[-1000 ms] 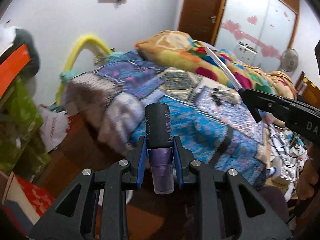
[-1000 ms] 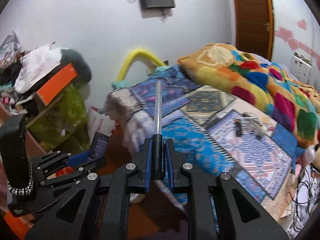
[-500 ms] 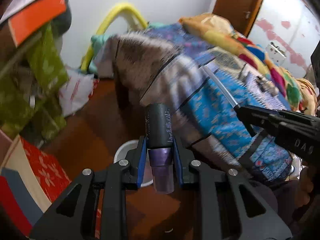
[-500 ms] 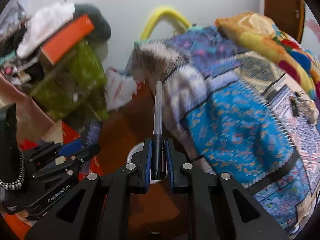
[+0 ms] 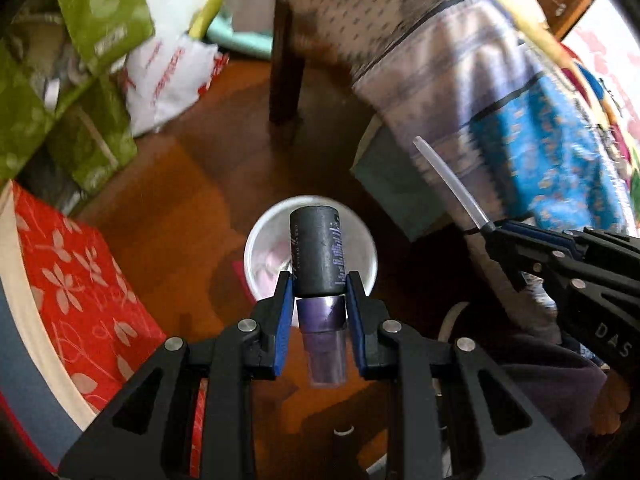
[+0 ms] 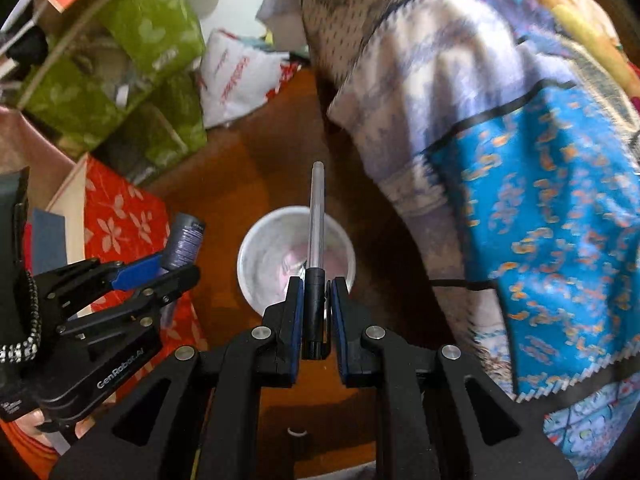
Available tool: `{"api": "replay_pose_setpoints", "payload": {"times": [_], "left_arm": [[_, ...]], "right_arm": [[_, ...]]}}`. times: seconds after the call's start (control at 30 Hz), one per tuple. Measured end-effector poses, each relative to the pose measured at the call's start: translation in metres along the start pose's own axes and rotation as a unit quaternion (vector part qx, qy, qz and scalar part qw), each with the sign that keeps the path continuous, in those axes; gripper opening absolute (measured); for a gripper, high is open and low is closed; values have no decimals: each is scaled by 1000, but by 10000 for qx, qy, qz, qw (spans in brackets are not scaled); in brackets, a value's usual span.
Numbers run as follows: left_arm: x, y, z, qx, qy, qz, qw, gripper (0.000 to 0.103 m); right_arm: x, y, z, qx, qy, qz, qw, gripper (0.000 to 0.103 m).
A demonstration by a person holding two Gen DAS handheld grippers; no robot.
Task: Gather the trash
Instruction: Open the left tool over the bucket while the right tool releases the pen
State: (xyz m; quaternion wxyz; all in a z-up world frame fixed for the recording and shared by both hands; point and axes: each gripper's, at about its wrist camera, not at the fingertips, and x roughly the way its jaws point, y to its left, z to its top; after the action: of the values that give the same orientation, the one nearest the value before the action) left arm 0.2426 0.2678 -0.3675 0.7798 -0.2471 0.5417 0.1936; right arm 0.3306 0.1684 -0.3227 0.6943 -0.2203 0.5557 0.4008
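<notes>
A dark bottle (image 5: 316, 258) with a purple lower part is gripped between the jaws of the left gripper (image 5: 318, 308), its long axis running forward along the fingers and its dark end pointing away from the camera. A pen (image 6: 316, 240) is clamped in the closed jaws of the right gripper (image 6: 316, 312), its black end held and its clear barrel pointing straight ahead. Both objects are held above a white bin (image 6: 256, 248) standing on the wooden floor (image 6: 248, 176). Inside the bin, pale crumpled material with a pinkish tint is seen; what it is cannot be told. A patterned blanket (image 6: 540, 184) hangs just beside the bin, and green packages (image 6: 132, 40) are piled farther off.
</notes>
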Motion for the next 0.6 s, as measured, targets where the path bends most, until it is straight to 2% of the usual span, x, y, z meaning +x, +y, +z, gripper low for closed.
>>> {"api": "replay_pose_setpoints", "payload": {"times": [0.13,0.33,0.4,0.43,0.5,0.6], "left_arm": [[22,9,3,-144,222,44,9996,25],[32,12,15,-222,216,30,9995,25],[34,10,21,-177,216,-23,9996,25],[35,9,24,-170,245,-5,9996,25],[37,8,30,-215,225,47,9995,25],[39,10,34,-345,246,80,9991,25]], "right_arm": [[27,-1,9,51,274,172,9995,13],[39,-2,25,127,356,486,9981,14],[43,-1,29,166,448,609,9970,18],[44,-2,30,172,465,583,9971,21],[42,-1,30,117,411,401,9983,32],[39,1,27,-35,341,231,9991,33]]}}
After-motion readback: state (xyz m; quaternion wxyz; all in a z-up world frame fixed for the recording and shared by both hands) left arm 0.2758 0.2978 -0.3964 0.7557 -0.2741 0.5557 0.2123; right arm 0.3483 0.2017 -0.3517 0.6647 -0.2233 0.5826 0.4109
